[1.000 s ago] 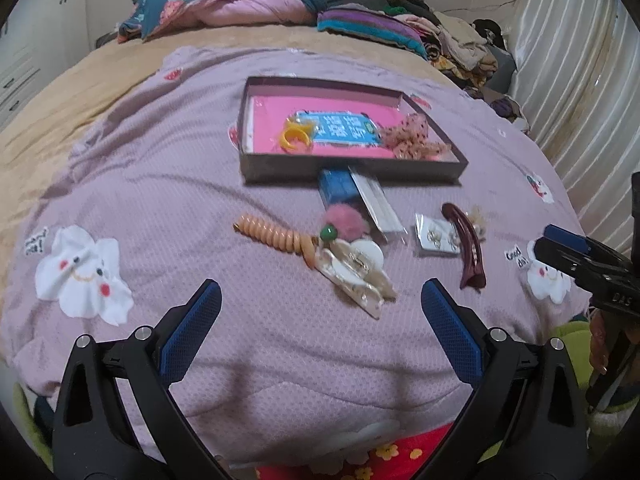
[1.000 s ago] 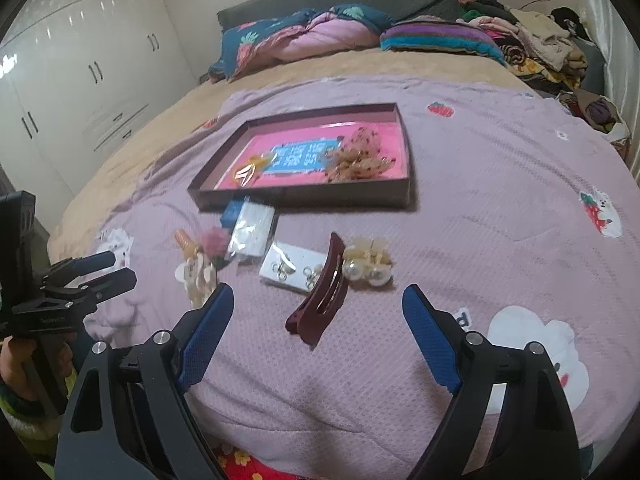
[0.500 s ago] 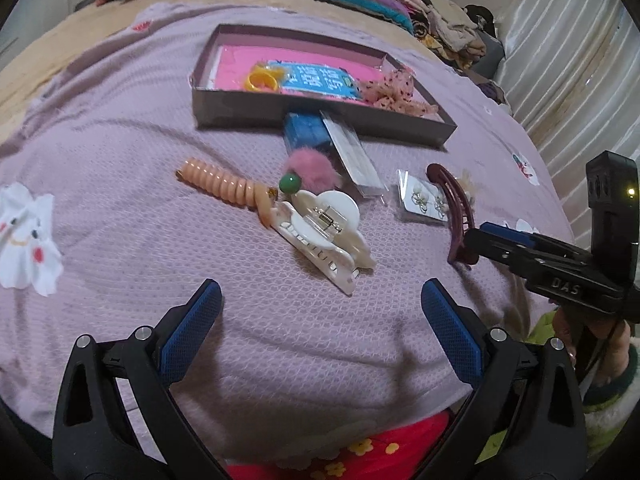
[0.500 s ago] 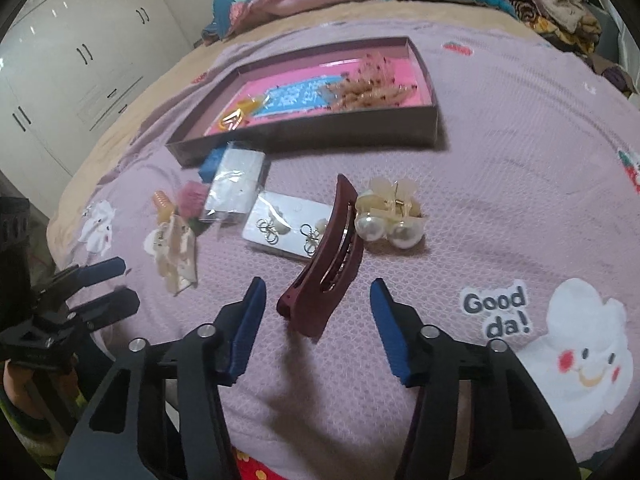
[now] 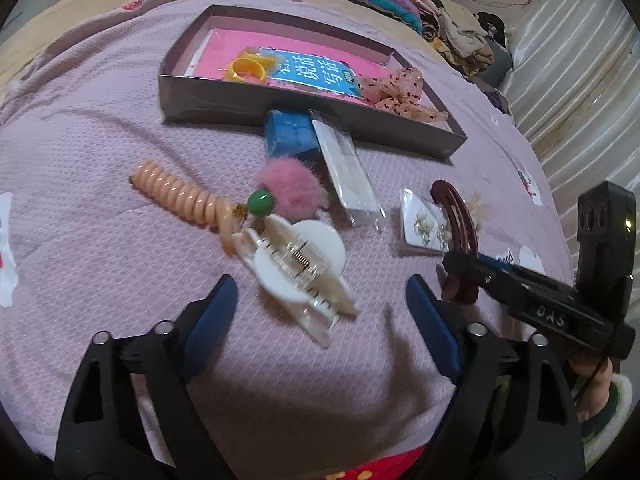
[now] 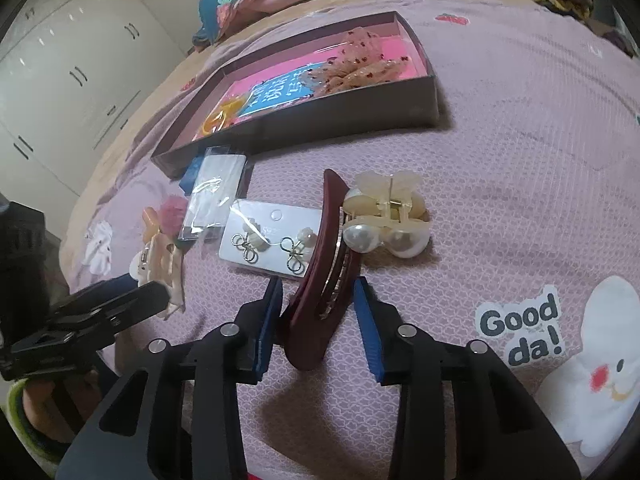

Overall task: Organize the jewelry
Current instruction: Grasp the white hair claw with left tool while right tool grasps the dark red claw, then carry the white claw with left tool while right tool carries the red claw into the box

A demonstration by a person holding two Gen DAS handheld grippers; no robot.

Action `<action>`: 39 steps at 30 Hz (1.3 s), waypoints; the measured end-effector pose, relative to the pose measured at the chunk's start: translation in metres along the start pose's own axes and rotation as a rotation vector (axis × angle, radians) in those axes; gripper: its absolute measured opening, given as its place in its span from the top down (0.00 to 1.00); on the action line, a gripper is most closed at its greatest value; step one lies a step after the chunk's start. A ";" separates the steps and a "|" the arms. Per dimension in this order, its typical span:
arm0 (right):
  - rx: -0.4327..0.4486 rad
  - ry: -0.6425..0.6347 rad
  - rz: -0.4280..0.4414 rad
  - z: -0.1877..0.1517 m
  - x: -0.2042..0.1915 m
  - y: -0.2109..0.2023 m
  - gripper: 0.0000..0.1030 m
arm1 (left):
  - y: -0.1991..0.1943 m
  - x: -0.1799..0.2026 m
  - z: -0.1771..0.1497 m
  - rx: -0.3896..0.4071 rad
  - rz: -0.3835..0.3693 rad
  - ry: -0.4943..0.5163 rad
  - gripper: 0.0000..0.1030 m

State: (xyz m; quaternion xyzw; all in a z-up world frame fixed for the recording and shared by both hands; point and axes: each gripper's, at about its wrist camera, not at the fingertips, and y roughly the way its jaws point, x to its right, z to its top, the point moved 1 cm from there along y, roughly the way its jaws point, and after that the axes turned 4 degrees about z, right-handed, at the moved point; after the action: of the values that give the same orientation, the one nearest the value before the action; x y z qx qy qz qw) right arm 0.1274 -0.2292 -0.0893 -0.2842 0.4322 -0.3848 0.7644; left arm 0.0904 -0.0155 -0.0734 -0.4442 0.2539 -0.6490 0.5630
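A dark red hair clip (image 6: pixel 320 276), long and curved, lies on the mauve bedspread (image 6: pixel 520 140) beside a card of earrings (image 6: pixel 268 242). A white claw clip (image 5: pixel 298 264) lies nearer the shallow brown tray (image 5: pixel 312 110).

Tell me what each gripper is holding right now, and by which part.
Nothing yet. The closing right gripper straddles the maroon hair clip's near end, pads not pressing. The closing left gripper only brackets the white claw clip.
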 end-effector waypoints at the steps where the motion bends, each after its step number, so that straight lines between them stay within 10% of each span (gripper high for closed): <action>1: 0.004 0.001 0.004 0.001 0.000 -0.001 0.72 | 0.002 0.000 0.001 -0.001 0.009 -0.004 0.34; 17: 0.073 -0.012 -0.002 -0.004 0.004 -0.033 0.88 | -0.017 -0.019 -0.011 0.015 -0.014 -0.013 0.76; 39: 0.130 -0.078 -0.004 0.008 -0.023 -0.059 0.89 | -0.064 -0.027 0.002 0.105 -0.037 0.037 0.87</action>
State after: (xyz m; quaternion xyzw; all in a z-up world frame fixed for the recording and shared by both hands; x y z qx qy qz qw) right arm 0.1061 -0.2411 -0.0301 -0.2499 0.3754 -0.4022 0.7968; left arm 0.0590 0.0258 -0.0272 -0.4068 0.2217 -0.6797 0.5687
